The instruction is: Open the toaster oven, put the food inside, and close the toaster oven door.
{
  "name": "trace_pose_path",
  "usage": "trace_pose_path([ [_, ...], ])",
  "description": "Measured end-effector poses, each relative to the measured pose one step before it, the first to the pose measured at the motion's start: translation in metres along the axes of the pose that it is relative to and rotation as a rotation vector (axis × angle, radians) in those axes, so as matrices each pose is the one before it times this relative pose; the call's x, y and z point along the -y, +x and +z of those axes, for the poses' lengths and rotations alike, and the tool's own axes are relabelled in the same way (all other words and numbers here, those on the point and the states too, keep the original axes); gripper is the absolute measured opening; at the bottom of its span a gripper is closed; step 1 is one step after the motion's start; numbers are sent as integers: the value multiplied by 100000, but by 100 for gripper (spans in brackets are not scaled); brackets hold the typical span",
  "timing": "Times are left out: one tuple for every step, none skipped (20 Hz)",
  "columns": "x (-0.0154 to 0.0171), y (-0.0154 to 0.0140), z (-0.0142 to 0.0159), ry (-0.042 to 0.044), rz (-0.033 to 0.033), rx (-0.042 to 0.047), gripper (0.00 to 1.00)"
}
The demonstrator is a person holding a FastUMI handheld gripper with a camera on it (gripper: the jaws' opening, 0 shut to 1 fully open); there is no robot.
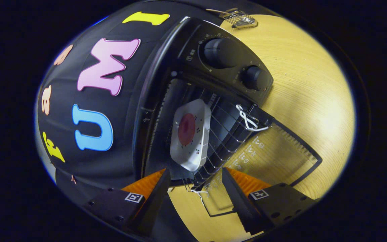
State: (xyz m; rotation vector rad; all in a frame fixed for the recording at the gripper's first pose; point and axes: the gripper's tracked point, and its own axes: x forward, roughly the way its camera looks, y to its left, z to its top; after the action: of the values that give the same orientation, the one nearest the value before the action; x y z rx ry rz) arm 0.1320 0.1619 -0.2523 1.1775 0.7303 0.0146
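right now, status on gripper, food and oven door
Gripper open, holding nothing. Plate of food on rack inside toaster oven. Glass door open, nothing blocking it.

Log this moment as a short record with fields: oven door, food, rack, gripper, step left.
oven door: toaster oven glass door open, lying flat over the wooden table
food: white square plate with a red round piece, inside the oven
rack: wire rack carries the plate
gripper: gripper jaws apart, holding nothing, just before the door's edge
step left: closing the door
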Motion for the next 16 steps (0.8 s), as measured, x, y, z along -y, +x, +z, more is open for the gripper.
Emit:
trace_pose_path([
  [-145,-884,-635,-3413,-37,-47,98],
  [-66,-811,-305,-3807,73,161,98],
  [-50,-736,-395,-3910,-109,239,98],
  [-97,-745,-413,-4459,-252,110,98],
  [-94,-781,-405,-4840,-261,361,98],
  [-177,-606,-387,-5312,-95,637,98],
  [-235,-712,-458,-5577,-139,695,98],
  [-356,-622,-465,-5520,104,853,98],
  [-394,-591,-506,-5338,16,587,98],
  [-283,-445,-571,-5354,-546,356,98],
  [-116,-423,-523,-5575,-954,409,98],
  [57,-354,-472,-5909,-1473,139,98],
  [90,-447,-671,-6749,-1878,208,98],
  [84,-363,-636,-6446,-1792,-196,98],
  [69,-279,-736,-5965,-1531,-676,99],
  [-60,-229,-821,-5193,-568,-1019,99],
])
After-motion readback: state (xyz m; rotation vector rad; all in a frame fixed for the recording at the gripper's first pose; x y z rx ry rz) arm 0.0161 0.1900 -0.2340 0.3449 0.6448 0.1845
